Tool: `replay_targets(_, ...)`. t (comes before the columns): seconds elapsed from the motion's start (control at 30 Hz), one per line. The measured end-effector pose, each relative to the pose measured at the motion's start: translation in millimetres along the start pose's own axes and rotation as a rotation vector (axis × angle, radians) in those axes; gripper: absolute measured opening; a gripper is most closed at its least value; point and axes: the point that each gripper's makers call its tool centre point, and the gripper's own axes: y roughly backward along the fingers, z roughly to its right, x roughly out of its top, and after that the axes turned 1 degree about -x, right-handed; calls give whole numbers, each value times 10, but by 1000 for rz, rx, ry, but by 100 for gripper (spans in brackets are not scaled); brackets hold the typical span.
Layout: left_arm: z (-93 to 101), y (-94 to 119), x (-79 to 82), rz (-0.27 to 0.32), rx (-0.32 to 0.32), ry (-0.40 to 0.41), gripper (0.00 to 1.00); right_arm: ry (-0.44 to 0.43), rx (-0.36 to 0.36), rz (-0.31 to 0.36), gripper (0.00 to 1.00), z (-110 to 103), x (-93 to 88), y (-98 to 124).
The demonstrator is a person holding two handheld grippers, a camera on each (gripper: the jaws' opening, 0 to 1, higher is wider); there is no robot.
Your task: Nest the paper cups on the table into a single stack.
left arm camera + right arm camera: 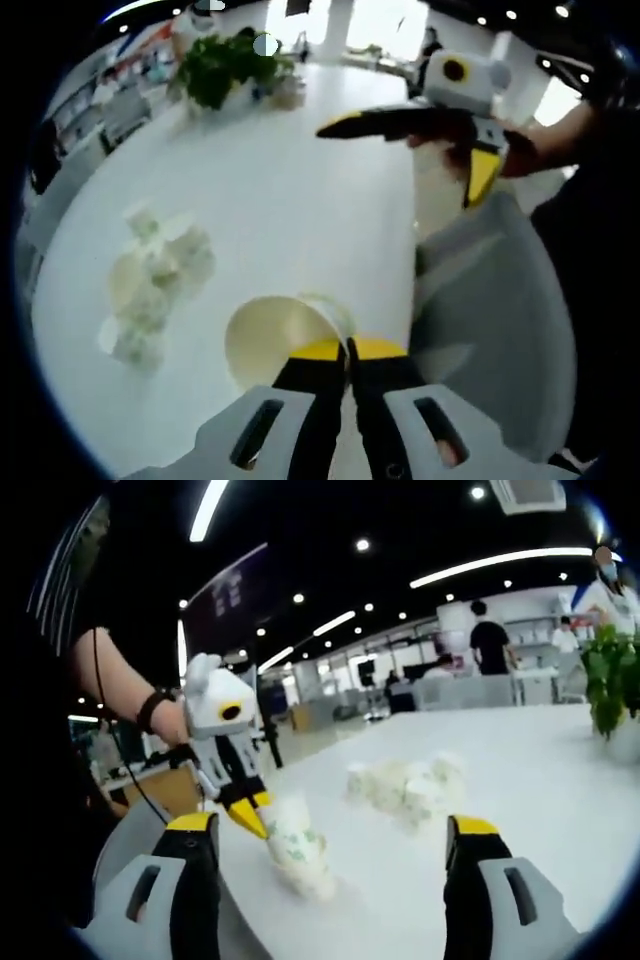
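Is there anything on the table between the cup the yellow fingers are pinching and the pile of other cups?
No. In the right gripper view, bare white table separates the held cup from the cup pile.

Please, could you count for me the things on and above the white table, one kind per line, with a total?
Grippers: 2 (left gripper shut on the cup, right gripper open)
Cup in the jaws: 1
Pile of cups: 1, too blurred to count singly
Plant: 1
Total: 5, with the pile as one
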Motion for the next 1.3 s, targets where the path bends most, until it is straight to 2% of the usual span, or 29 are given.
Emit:
replay_targets(0.27,-28,-68,-53,-62,-3,-32,0,-5,-6,2,91,12,-4,44)
replay_targets(0.33,-44,-81,-91,-90,-2,0,1,-6,-8,3,91,17,1,62)
replay_targets(0.8,66,-154,-104,-144,-51,-5,2,-35,-16,21,89,48,-21,161)
replay_targets(1.13,71,-208,-149,-179,-69,7,8,-55,-29,29,88,108,-62,227)
replay_targets(1.2,56,-226,-192,-194,-68,36,11,-56,-32,29,87,115,-74,229)
replay_targets(1.3,38,-223,-183,-175,-69,50,14,-63,-36,23,87,128,-106,228)
